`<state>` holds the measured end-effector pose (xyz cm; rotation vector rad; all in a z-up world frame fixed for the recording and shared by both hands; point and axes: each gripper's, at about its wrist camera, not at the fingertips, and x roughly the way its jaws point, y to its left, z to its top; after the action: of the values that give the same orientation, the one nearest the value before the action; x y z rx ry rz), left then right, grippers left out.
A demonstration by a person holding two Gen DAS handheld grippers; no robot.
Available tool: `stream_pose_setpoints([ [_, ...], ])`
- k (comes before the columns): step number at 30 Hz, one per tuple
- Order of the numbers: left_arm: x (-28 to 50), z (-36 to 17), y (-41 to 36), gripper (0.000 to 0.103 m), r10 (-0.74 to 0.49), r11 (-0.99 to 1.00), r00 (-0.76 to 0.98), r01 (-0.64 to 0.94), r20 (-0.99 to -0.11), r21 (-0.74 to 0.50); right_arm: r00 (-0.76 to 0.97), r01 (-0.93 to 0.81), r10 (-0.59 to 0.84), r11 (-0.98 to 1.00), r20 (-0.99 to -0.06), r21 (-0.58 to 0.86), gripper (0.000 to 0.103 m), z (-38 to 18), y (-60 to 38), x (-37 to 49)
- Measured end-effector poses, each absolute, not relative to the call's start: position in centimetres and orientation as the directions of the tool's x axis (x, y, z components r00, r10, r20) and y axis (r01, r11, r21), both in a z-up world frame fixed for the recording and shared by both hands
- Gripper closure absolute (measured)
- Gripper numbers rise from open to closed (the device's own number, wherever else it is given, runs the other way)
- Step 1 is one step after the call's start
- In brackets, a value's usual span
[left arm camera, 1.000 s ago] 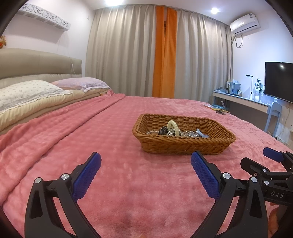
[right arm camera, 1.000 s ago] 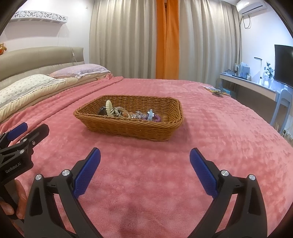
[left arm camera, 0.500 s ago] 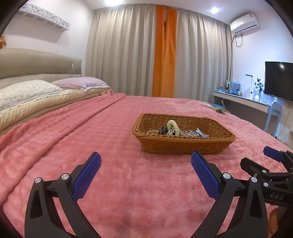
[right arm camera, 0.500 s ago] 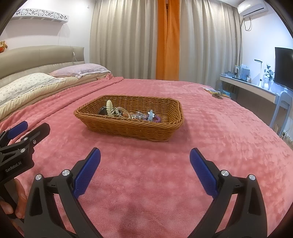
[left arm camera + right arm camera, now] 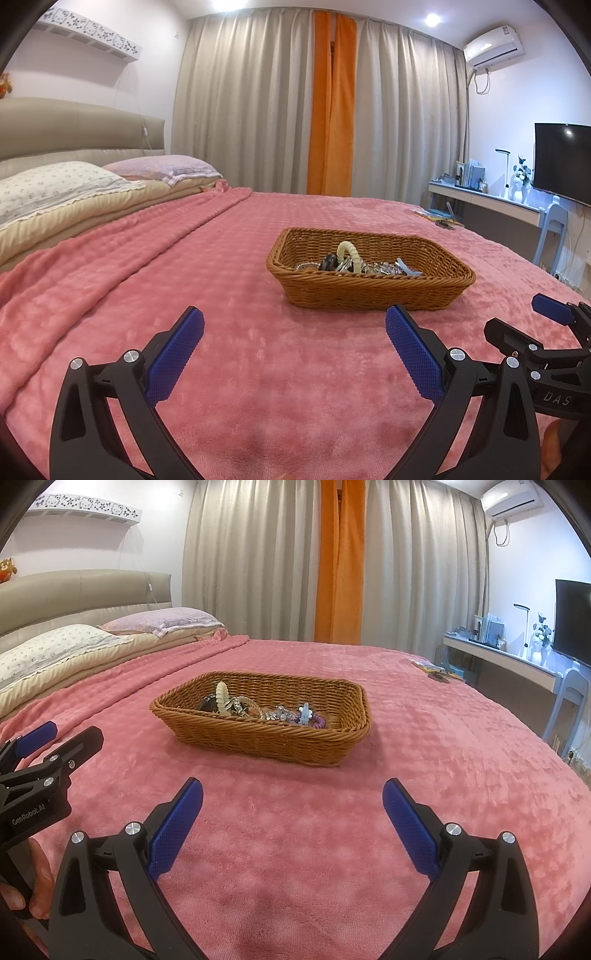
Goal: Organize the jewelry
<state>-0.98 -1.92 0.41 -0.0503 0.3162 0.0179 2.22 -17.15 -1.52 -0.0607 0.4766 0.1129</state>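
Note:
A brown wicker basket sits on the pink blanket in the middle of the bed. Inside lies a tangle of jewelry: a cream beaded bracelet standing on edge, clear and dark beads, a light blue clip, a purple band. My left gripper hovers open over the blanket, short of the basket's near left corner. My right gripper is open too, in front of the basket's near side. Both hold nothing.
The pink blanket covers the bed; pillows lie at the left by the headboard. A desk with a lamp, a chair and a TV stand at the right. Small items lie near the bed's far right edge.
Both grippers have drifted very slightly; the basket sits a touch lower in the right wrist view. Nothing was grasped or released.

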Motion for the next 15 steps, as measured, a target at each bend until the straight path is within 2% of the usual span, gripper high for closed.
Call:
stream_pose_setpoints([
  [15, -1.10, 0.17, -2.00, 0.008, 0.016, 0.999, 0.951, -0.030, -0.308, -0.040, 0.882, -0.122, 0.094, 0.992, -0.461, -0.032, 0.010, -1.50, -17.11, 2.20],
])
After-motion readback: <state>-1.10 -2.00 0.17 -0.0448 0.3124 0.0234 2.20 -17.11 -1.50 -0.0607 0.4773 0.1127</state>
